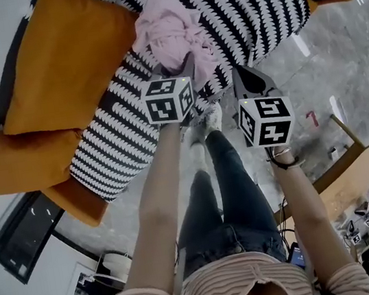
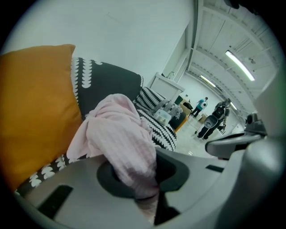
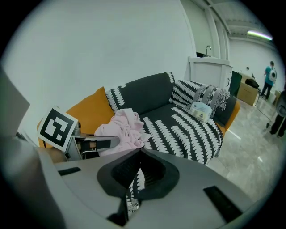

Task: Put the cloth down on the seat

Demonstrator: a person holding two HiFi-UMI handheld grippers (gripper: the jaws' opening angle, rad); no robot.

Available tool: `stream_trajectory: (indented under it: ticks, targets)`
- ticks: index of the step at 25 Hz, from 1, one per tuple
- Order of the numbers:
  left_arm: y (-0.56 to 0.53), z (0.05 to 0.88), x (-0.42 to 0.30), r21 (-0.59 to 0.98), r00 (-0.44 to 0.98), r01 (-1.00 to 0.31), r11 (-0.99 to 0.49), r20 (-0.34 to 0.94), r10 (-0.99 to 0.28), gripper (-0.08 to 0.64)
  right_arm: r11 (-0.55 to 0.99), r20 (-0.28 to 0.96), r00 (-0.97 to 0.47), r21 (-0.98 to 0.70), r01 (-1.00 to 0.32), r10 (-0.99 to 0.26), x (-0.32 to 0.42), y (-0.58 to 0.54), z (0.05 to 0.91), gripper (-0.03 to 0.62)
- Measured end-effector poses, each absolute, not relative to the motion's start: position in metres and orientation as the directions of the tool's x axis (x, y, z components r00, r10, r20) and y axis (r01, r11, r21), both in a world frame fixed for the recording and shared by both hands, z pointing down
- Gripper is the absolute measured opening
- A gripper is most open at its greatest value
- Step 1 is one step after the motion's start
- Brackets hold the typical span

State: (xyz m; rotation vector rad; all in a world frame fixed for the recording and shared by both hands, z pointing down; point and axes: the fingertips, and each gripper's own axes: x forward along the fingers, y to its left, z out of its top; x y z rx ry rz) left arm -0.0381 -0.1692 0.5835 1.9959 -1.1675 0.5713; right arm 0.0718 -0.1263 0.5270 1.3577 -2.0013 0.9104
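Note:
A crumpled pink cloth [image 1: 169, 31] is bunched over the black-and-white patterned seat [image 1: 246, 8] of a sofa, close to the orange cushion. My left gripper [image 1: 184, 67] is shut on the cloth's near edge. In the left gripper view the cloth [image 2: 120, 134] runs down between the jaws of that gripper [image 2: 138, 181]. The right gripper view shows the cloth [image 3: 123, 127] with its lower folds against the seat [image 3: 178, 127]. My right gripper [image 1: 247, 79] hangs to the right of the cloth, off the seat's front edge. There its jaws [image 3: 139, 150] meet at the tips with nothing between them.
Orange cushions [image 1: 59, 59] lie at the sofa's left end. Patterned pillows [image 3: 196, 94] and a small packet [image 3: 199, 110] sit at the far end of the seat. A wooden chair [image 1: 348, 173] stands on the marble floor at the right. People [image 2: 214, 118] stand far off.

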Motion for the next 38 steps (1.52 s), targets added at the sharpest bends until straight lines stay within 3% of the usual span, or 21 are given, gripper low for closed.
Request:
stream_trajectory:
  ticks: [16, 38]
  targets:
    - [-0.175, 0.659, -0.014, 0.347, 0.461, -0.884, -0.312, 0.756, -0.465, 0.085, 0.260, 0.809, -0.330, -0.227, -0.939, -0.486, 0.084, -0.150, 0.603, 0.008]
    - [-0.170, 0.676, -0.025, 0.355, 0.435, -0.899, -0.256, 0.790, -0.432, 0.098, 0.248, 0.824, -0.330, -0.238, -0.939, -0.461, 0.069, -0.131, 0.609, 0.008]
